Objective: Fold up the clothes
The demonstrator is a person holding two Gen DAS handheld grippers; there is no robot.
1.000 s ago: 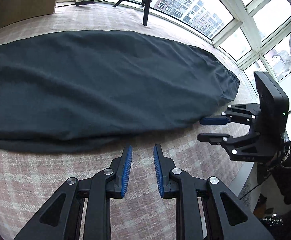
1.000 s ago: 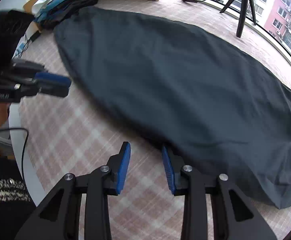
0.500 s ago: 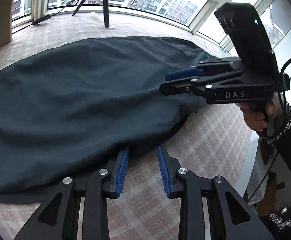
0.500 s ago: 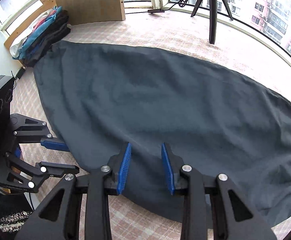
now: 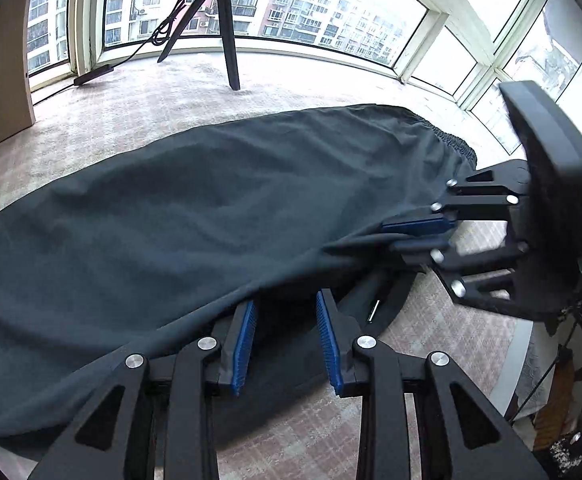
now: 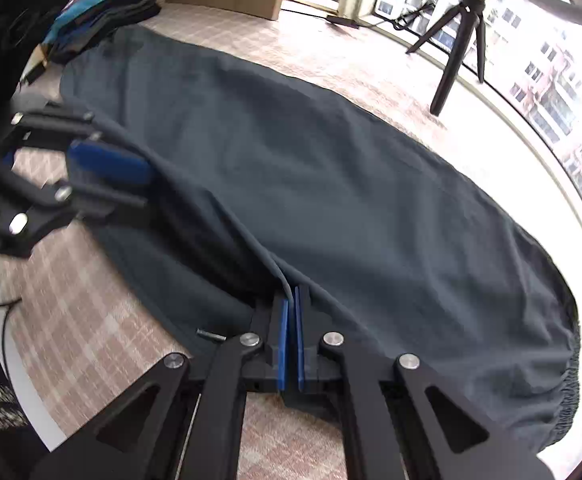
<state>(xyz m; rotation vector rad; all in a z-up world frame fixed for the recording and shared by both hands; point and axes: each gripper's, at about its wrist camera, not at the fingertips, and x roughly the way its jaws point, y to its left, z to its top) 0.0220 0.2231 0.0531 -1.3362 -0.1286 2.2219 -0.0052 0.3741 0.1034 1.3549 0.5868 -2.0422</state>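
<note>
Blue-padded left gripper (image 5: 285,336): at the bottom centre of the left wrist view, its jaws stand apart with a clear gap; the near edge of the cloth lies at the tips of the fingers (image 5: 245,336), nothing is pinched.
Right gripper (image 6: 290,336): at the bottom centre of the right wrist view, its blue pads are pressed together on a raised fold of the cloth edge; in the left wrist view it shows at the right (image 5: 419,236), holding the lifted edge.
Dark grey fabric garment (image 5: 195,216): spread long across the middle of both views; its near edge is lifted, an elastic gathered hem (image 6: 567,396) is at the lower right of the right wrist view.
Pink checked cover of the surface (image 6: 71,304): under the garment, bare at the lower left.
Stack of folded clothes, blue and dark (image 6: 103,16): upper left of the right wrist view, just beyond the far end of the garment.
Black tripod (image 5: 221,20): top of the left wrist view, near the windows.
</note>
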